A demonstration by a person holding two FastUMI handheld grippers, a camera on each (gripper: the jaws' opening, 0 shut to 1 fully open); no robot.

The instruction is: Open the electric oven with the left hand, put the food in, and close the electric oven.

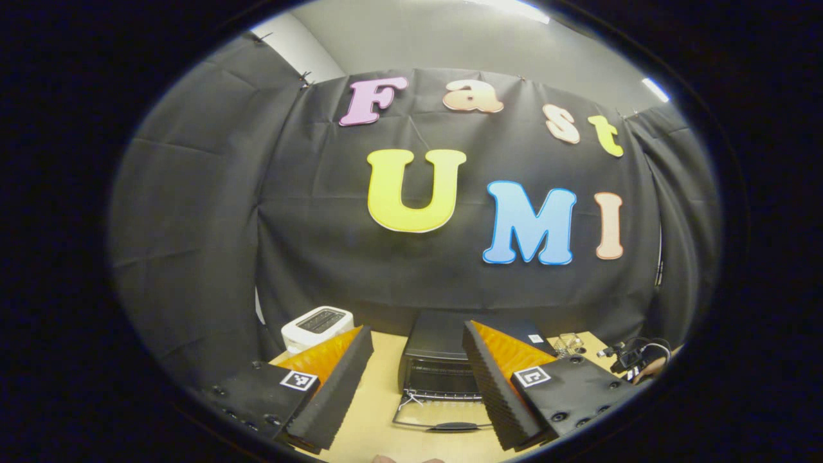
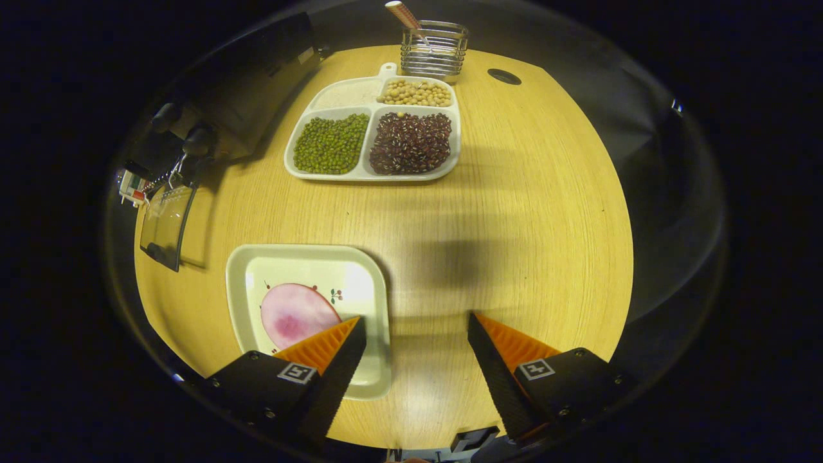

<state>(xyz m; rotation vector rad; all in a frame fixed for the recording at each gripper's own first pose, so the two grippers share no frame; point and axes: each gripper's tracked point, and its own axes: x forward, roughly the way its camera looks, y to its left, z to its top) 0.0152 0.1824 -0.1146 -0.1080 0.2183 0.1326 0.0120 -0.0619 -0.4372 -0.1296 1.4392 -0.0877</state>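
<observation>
The black electric oven [image 1: 440,339] stands on the wooden table ahead of my left gripper [image 1: 416,329], which is open and holds nothing. Its glass door [image 1: 443,417] lies folded down toward me, and the wire rack inside shows. In the right gripper view the oven [image 2: 251,83] sits at the upper left with its door [image 2: 166,225] down. A square pale plate [image 2: 360,283] carries a pink round slice of food [image 2: 296,315]. My right gripper [image 2: 416,318] is open above the plate's right edge, one finger over the plate and one over bare table.
A white toaster [image 1: 317,325] stands left of the oven. A divided white tray [image 2: 376,128] of green, red and yellow beans lies at the table's far side, with a wire holder [image 2: 434,48] behind it. The other gripper and a hand [image 1: 636,360] show at the right.
</observation>
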